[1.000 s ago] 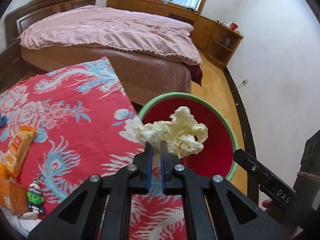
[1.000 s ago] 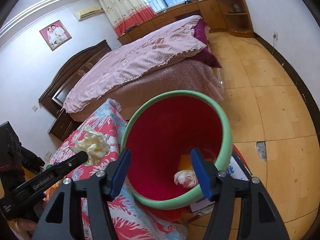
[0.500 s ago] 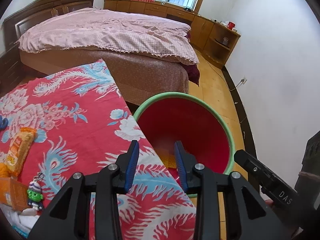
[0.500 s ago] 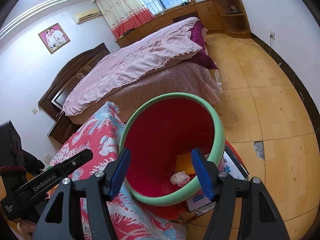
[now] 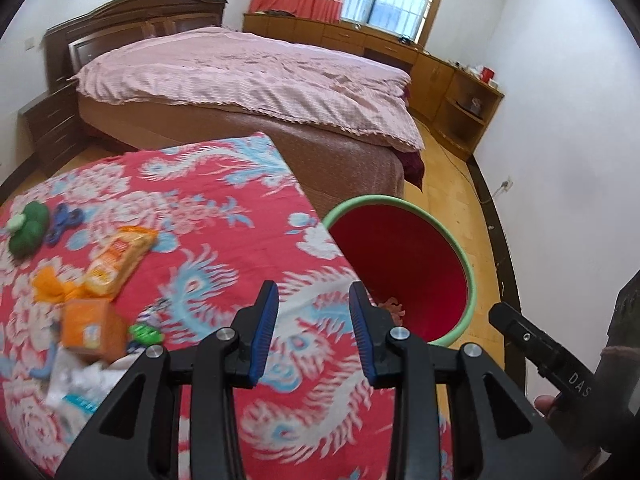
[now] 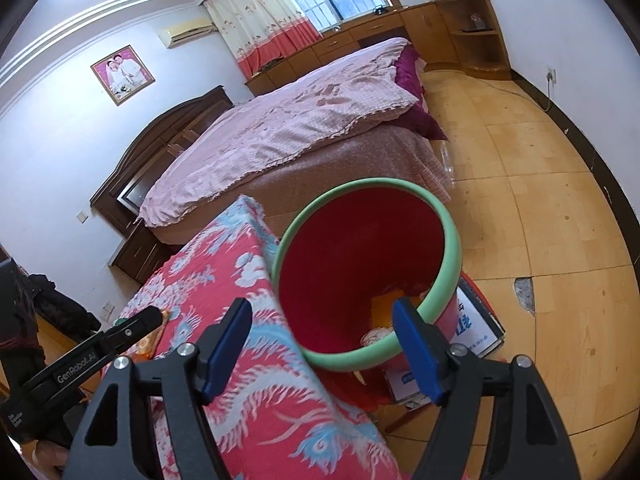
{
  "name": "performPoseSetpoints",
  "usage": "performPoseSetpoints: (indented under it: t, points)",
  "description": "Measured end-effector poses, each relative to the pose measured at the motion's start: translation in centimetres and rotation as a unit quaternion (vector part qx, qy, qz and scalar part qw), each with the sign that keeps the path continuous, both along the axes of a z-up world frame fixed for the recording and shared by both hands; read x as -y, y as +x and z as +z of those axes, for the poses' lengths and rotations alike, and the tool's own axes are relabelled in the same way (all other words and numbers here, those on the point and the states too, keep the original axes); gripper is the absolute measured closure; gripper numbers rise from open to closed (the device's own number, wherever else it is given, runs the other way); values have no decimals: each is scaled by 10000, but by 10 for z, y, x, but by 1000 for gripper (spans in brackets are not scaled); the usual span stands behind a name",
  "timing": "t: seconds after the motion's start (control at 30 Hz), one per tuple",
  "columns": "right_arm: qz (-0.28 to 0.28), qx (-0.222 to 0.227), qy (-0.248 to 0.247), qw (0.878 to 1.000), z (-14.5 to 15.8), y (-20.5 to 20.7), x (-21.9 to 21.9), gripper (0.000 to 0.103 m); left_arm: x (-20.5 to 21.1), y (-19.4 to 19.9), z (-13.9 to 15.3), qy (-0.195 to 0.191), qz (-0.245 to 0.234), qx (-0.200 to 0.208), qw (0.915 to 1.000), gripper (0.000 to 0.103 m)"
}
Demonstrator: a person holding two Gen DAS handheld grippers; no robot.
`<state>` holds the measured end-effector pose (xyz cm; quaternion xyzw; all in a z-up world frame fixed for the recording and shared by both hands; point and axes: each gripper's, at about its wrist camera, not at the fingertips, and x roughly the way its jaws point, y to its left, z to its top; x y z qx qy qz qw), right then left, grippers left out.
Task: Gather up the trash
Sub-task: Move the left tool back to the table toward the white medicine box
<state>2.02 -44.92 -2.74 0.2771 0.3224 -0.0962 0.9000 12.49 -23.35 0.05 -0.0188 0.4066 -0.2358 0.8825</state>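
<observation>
Tissue gone from my left claw (image 5: 313,328), whose jaws now stand apart and empty; it lies in the red bin (image 5: 404,268) at my two o'clock. My right claw (image 6: 322,354) is opening, empty. Wrappers (image 5: 116,260) at ten o'clock on the desk (image 5: 240,216) come next.

Left black plastic two-finger gripper (image 5: 313,326) with ribbed blue pads and silver screw heads, right black plastic two-finger gripper (image 6: 328,354) alike, white "GenRobot.AI" and "DAS" lettering on the handles, dark sleeve (image 5: 624,360)
</observation>
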Motion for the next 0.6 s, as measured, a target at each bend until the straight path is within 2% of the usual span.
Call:
performPoseSetpoints:
  t: [0.17, 0.23, 0.33, 0.6]
  points:
    - [146, 40, -123, 9998, 10, -9, -17, 27, -32, -13, 6, 48, 274, 27, 9996, 65]
    - [196, 89, -151, 9997, 14, -12, -24, 22, -44, -18, 7, 75, 347, 31, 9994, 64]
    - [289, 110, -123, 9994, 19, -15, -35, 22, -63, -25, 9, 80, 531, 43, 9985, 57]
    - [550, 173, -108, 9983, 27, -20, -65, 16, -109, -42, 7, 34, 861, 23, 9963, 55]
